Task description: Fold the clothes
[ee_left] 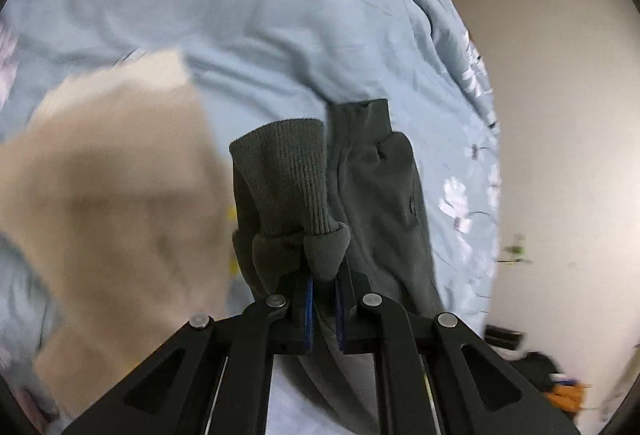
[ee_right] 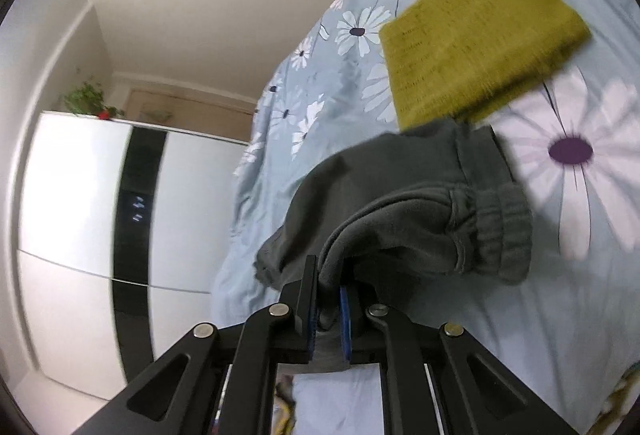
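Both grippers are closed on the grey pants: our left gripper [ee_left: 322, 299] pinches bunched fabric just behind a ribbed cuff [ee_left: 288, 175], which stands up at 12 o'clock from the jaws; our right gripper [ee_right: 328, 323] clamps a fold near the elastic waistband [ee_right: 500, 231], at 1 o'clock. We judge the pants [ee_left: 380, 195] soft, light and limp, so hems and cuffs give the surest hold. They hang over the bed [ee_left: 200, 15], with a beige garment [ee_left: 120, 203] at 9 o'clock and a green towel [ee_right: 476, 43] at 1.

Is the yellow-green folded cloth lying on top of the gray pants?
No, the yellow-green cloth lies flat on the flowered bedspread, behind the gray pants held in the right gripper.
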A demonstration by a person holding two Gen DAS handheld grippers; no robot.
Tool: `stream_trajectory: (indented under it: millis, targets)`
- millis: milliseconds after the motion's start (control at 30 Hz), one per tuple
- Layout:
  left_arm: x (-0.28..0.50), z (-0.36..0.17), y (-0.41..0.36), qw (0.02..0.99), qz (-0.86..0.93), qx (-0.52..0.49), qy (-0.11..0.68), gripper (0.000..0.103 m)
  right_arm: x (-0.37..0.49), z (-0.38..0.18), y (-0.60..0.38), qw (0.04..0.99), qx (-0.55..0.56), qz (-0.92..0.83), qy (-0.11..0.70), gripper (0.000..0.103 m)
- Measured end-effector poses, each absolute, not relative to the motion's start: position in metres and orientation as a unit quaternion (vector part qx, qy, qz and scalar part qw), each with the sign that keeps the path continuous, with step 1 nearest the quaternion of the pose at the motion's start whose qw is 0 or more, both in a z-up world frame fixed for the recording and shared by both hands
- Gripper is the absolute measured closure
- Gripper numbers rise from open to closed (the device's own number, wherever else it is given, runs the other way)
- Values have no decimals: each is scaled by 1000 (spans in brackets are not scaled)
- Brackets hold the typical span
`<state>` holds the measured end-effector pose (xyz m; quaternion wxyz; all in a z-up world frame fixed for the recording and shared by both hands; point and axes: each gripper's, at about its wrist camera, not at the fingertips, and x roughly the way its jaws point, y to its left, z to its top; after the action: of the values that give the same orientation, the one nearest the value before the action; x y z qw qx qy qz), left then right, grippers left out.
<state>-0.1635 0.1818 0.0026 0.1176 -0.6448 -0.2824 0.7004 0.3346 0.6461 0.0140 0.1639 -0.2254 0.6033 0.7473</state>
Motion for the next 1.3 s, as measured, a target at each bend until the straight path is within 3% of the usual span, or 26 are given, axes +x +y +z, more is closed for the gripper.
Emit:
stream_trajectory:
  millis: [333,567,600,667,700,767,833,967,1067,1300]
  targets:
    - [-267,-44,306,145,738,-637,-167,95,262,-5,710,193,-259,761,563,93]
    - [-296,-89,341,163,730,-646,-153,94,242,-45,737,200,-266,750,571,90]
    - [-296,-90,342,174,729,-644,-152,93,241,-48,739,200,-265,749,574,90]
    - [-292,-87,339,205,725,-637,-159,73,242,-53,741,201,-261,748,576,90]
    - [-288,-84,336,220,724,-633,-166,60,242,-54,741,200,-259,750,575,88]
    - [-280,-70,323,251,723,-616,-184,49,246,-48,738,197,-247,761,566,77]
    - [-271,-52,306,280,727,-594,-200,46,252,-37,734,196,-229,777,552,33]
    - [-249,-33,261,272,759,-560,-190,37,275,-7,720,192,-192,808,522,33]
    - [-238,-45,239,236,776,-562,-159,37,297,3,703,195,-185,816,512,33]
    - [-237,-108,223,194,744,-604,-211,37,344,-63,664,202,-224,760,575,33]
